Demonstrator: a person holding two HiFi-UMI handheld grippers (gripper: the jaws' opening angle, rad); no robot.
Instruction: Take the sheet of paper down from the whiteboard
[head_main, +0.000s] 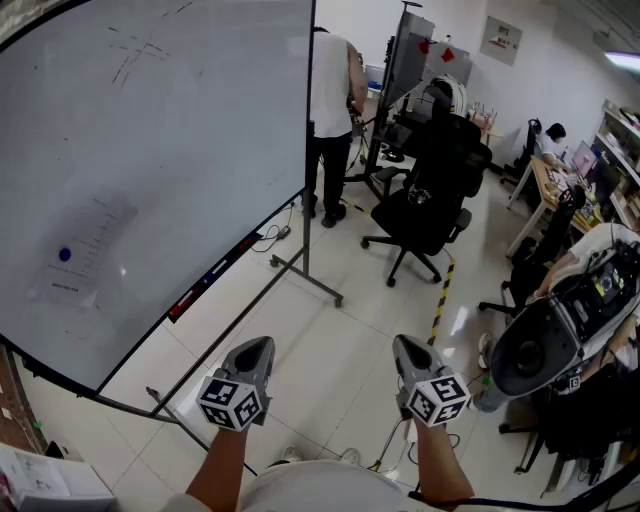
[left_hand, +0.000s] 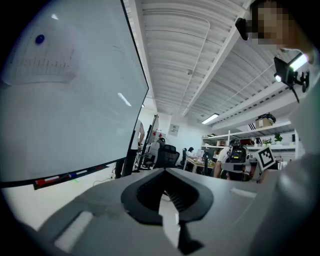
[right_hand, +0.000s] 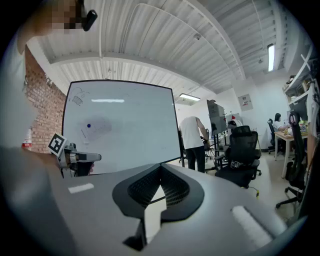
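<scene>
A white sheet of paper (head_main: 88, 250) hangs low on the left of the big whiteboard (head_main: 180, 130), pinned by a blue magnet (head_main: 65, 255). The left gripper view shows the sheet (left_hand: 42, 60) up at the top left; in the right gripper view the sheet (right_hand: 100, 126) is small and far off. My left gripper (head_main: 262, 343) and right gripper (head_main: 403, 342) are held side by side over the floor, to the right of the board and well apart from it. Both are shut with nothing between their jaws, as the left gripper (left_hand: 167, 192) and right gripper (right_hand: 159, 187) show.
The whiteboard's tray (head_main: 215, 275) holds markers, and its wheeled stand (head_main: 305, 275) reaches out onto the floor. A black office chair (head_main: 430, 190) and a standing person in a white shirt (head_main: 330, 95) are beyond. Desks and equipment (head_main: 565, 330) crowd the right. Striped tape (head_main: 440, 295) marks the floor.
</scene>
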